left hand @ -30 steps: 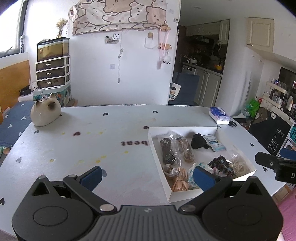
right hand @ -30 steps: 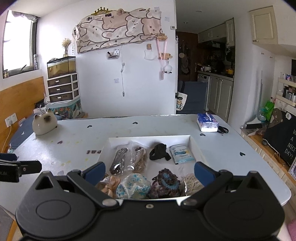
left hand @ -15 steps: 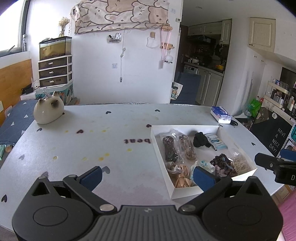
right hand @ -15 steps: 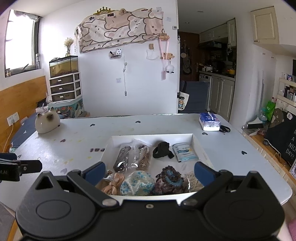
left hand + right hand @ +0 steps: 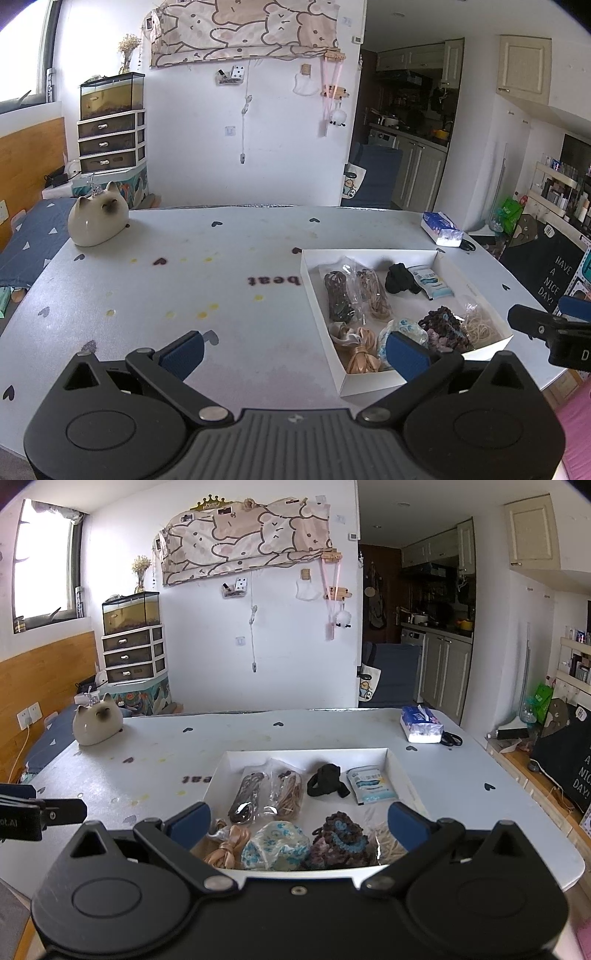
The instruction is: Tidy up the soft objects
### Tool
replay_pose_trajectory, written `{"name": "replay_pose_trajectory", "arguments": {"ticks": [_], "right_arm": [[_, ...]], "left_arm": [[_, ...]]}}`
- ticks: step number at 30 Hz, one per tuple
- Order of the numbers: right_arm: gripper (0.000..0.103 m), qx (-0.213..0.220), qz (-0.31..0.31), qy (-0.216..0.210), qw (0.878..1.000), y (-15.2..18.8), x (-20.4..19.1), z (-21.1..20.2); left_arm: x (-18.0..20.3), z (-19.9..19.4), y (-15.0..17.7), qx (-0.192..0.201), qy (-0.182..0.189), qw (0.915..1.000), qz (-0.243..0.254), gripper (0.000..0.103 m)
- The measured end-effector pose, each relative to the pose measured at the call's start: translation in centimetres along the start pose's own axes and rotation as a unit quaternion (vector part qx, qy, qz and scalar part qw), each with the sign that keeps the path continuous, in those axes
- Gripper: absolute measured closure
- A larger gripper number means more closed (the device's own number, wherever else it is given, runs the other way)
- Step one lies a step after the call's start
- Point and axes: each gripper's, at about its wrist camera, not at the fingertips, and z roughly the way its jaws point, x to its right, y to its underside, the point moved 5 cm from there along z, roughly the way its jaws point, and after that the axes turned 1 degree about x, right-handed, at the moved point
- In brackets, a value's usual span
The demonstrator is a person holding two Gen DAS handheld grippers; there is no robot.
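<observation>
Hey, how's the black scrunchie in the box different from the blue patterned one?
The black scrunchie is plain and dark and lies in the far row of the white box. The blue patterned scrunchie is pale, looks bulkier, and sits in the near row by the right claw. Both lie loose, untouched.

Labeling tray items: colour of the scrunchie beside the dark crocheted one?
White with blue floral print, scrunchie; clearest in right wrist view.
</observation>
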Motion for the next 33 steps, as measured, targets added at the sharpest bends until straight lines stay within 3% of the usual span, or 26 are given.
{"name": "replay_pose_trajectory", "arguments": {"ticks": [33], "right_arm": [[0.000, 0.003, -0.001, -0.004, 1.000, -0.04, 0.65, -0.07]], "left_arm": [[0.50, -0.29, 0.14, 0.000, -0.001, 1.0000, -0.001, 0.000]]}}
